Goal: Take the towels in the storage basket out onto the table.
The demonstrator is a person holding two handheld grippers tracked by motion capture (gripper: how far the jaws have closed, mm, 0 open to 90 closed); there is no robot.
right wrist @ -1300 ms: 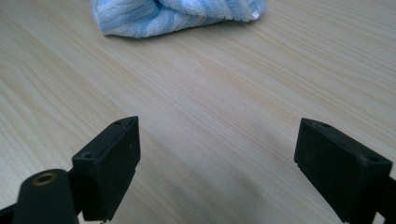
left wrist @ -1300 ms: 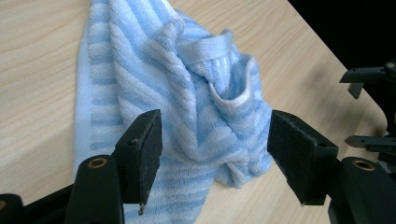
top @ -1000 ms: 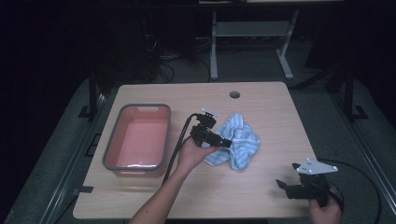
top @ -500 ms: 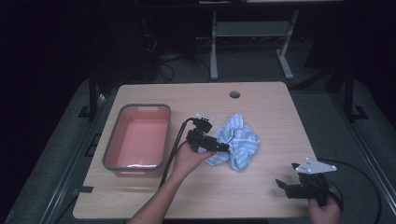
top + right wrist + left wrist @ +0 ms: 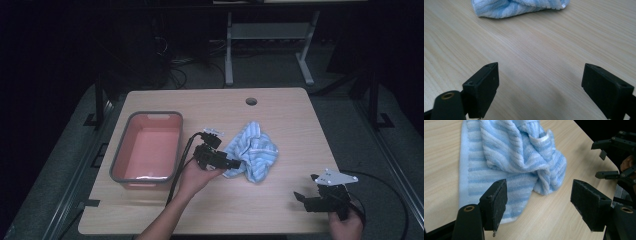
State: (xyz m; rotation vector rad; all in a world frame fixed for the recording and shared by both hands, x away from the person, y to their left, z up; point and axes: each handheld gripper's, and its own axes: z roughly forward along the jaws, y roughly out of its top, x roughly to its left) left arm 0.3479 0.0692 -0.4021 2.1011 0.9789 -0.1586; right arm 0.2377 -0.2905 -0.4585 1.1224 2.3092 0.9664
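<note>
One wooden table (image 5: 165, 210) carries everything here, and the biggest thing on it is a grey-rimmed pink tub (image 5: 120, 159) at the left, well apart from nothing but the left forearm beside it. Next in size comes the blue-and-white striped towel (image 5: 255, 152), crumpled in a loose heap near the table's middle, just right of the tub. It looks like soft terry cloth: light, limp, not fragile, likely to sag and unfold when lifted, so a pinch on a single flat layer may slip or drag the rest behind. The raised fold at the heap's near edge, or the flat hemmed corner lying on the wood, seems the surest place to take hold. The left gripper (image 5: 231, 163) sits at the towel's left edge; its jaws have just been opening and stand wide, the cloth's edge under one pad but nothing pressed between them. The right gripper (image 5: 300, 197) rests near the table's right front corner, jaws spread over bare wood, well apart from the towel
</note>
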